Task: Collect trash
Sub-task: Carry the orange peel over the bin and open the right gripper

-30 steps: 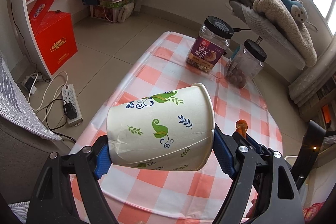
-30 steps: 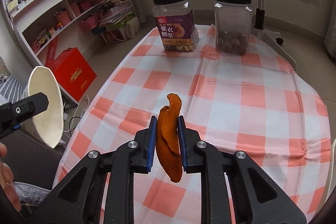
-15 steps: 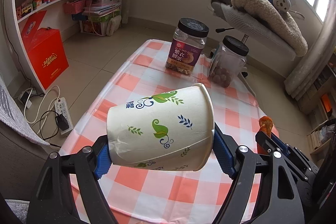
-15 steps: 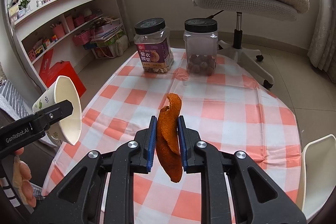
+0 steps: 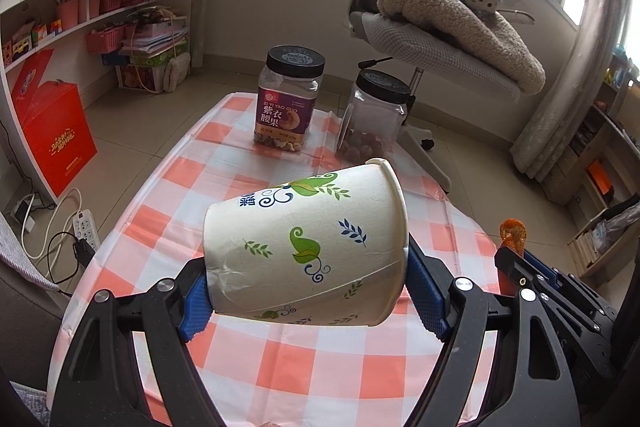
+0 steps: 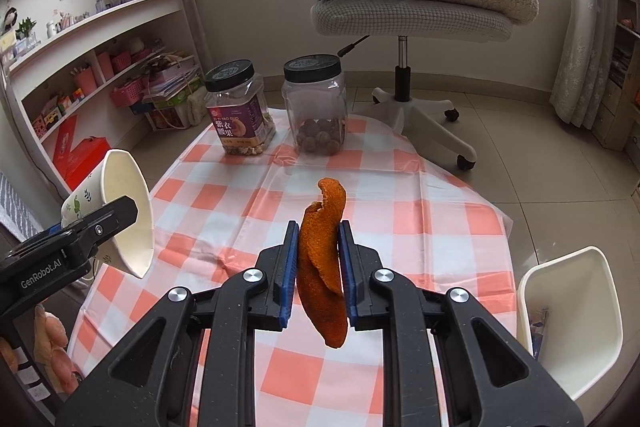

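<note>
Gripping hard, the left gripper (image 5: 308, 291) keeps the paper cup (image 5: 306, 243) on its side between both blue pads, mouth turned toward the right gripper (image 6: 318, 267). That one stays pinched on the orange peel (image 6: 324, 267), which stands upright between its fingers, tips poking above and below. Since a second ago both have drawn back: the two jars (image 6: 276, 107) sit farther beyond the fingertips, and a white bin (image 6: 568, 319) has appeared to the right.
</note>
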`<state>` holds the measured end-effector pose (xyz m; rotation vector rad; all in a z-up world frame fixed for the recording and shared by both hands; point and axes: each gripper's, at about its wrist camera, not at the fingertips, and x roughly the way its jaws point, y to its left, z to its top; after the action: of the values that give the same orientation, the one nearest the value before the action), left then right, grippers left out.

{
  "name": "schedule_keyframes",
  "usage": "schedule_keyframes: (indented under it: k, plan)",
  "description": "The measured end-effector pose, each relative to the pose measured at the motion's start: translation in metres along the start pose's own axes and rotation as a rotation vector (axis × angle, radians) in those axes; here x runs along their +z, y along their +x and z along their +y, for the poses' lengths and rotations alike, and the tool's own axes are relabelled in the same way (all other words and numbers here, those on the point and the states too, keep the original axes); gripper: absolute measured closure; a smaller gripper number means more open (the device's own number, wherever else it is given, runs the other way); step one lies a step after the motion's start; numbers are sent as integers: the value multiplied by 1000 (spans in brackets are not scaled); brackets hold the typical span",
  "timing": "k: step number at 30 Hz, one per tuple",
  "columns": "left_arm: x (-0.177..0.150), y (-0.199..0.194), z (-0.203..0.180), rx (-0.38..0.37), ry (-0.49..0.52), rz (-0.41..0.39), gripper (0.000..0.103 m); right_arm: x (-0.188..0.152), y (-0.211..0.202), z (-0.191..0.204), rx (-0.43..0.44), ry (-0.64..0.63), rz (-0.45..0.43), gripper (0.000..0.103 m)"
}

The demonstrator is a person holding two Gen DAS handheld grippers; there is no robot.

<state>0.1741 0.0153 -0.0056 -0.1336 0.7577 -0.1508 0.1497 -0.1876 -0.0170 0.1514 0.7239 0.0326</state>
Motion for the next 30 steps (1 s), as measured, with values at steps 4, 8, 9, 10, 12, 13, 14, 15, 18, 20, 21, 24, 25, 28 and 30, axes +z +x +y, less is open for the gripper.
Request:
schedule_keyframes:
  k: [4,8,9,10,12,13,14,15,18,20,21,24,25,28,30]
  plan:
    - [-4,1,-15,-7,29,-12,25,0,-9,-16,-27,15,-13,84]
    - [-8,6,-25,-19,40,-3,25,-2,-16,-33,-53,29,-21,84]
    - [-9,7,-28,-21,42,1,25,-2,-18,-37,-60,35,-22,84]
    - [-9,8,-30,-23,45,3,25,-3,-20,-41,-66,41,-22,84]
    - [-11,10,-35,-28,50,8,25,-3,-23,-50,-79,56,-24,84]
    - [-11,11,-39,-31,53,10,25,-4,-25,-54,-87,63,-26,84]
    - [-12,11,-41,-33,57,12,25,-5,-28,-60,-96,68,-29,84]
    - [-13,12,-44,-36,62,13,25,-6,-30,-64,-108,71,-31,84]
    - [-17,14,-53,-40,78,18,25,-9,-37,-82,-151,82,-35,84]
    - [-20,15,-58,-41,90,20,25,-12,-40,-96,-178,96,-33,84]
    - [-21,16,-60,-40,95,20,25,-14,-42,-104,-196,104,-31,84]
    - [-24,19,-65,-44,102,31,25,-20,-46,-130,-241,145,-18,84]
    - [-25,21,-67,-45,103,35,25,-23,-47,-140,-255,161,-14,84]
    - [-29,23,-75,-54,108,45,25,-30,-50,-166,-303,206,4,84]
    - [-33,24,-83,-69,118,55,25,-35,-53,-185,-333,242,25,80]
